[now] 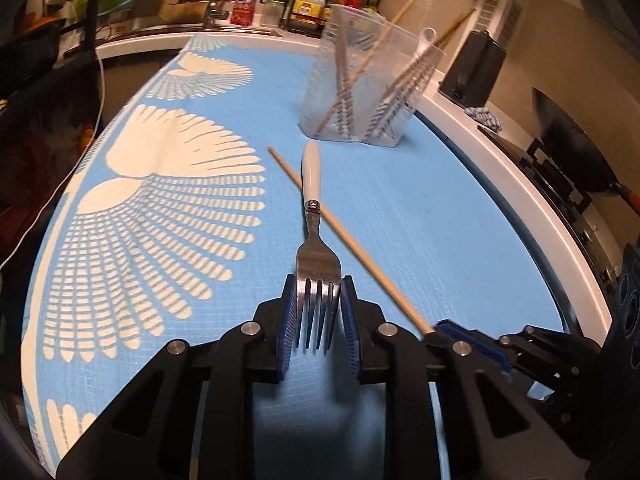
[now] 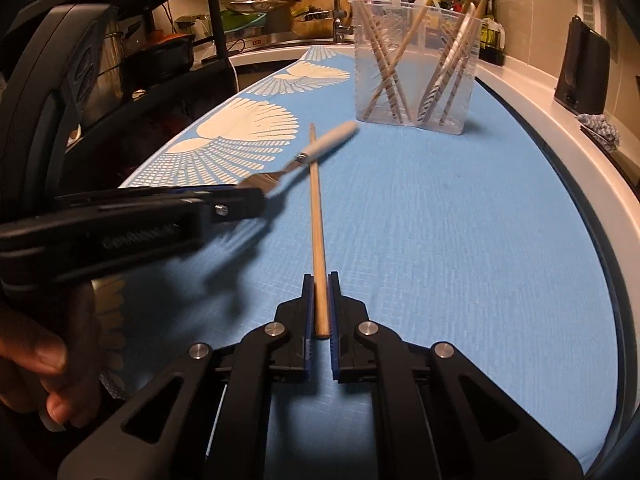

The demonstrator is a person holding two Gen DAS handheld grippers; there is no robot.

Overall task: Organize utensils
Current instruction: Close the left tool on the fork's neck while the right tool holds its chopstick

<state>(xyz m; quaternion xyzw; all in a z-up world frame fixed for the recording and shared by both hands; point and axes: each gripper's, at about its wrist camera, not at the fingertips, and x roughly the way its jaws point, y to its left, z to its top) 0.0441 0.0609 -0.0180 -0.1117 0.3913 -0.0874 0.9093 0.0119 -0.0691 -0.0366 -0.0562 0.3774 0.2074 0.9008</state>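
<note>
Closest in, the left tongs (image 1: 319,312) are clamping the tine end of a fork (image 1: 316,256), the blue pads pressing on the outer tines so that its white handle is pointing away toward the far end of the desk (image 1: 440,208). Holding it by the head looks deliberate: the handle is going first, the way it would drop into a holder.

Just to the right of them, the right tongs (image 2: 321,308) are closing tight on the thick end of a single wooden chopstick (image 2: 316,208), which is running straight ahead from their tips. From the left wrist view the chopstick is passing under the fork's neck; whether the two are actually touching I cannot tell. Both pieces seem to be sitting low over the blue patterned mat (image 1: 168,208), but whether they are lifted clear of it is hard to judge.

Further ahead of both tongs, well apart from them, a clear plastic container (image 2: 416,76) is standing on the mat, already holding several chopsticks and something white that is leaning to one side. Its see-through walls are blurring what is inside, so I cannot count the pieces or say how it is divided.

A hand (image 2: 44,364) is showing at the left edge, cut off by the frame.
</note>
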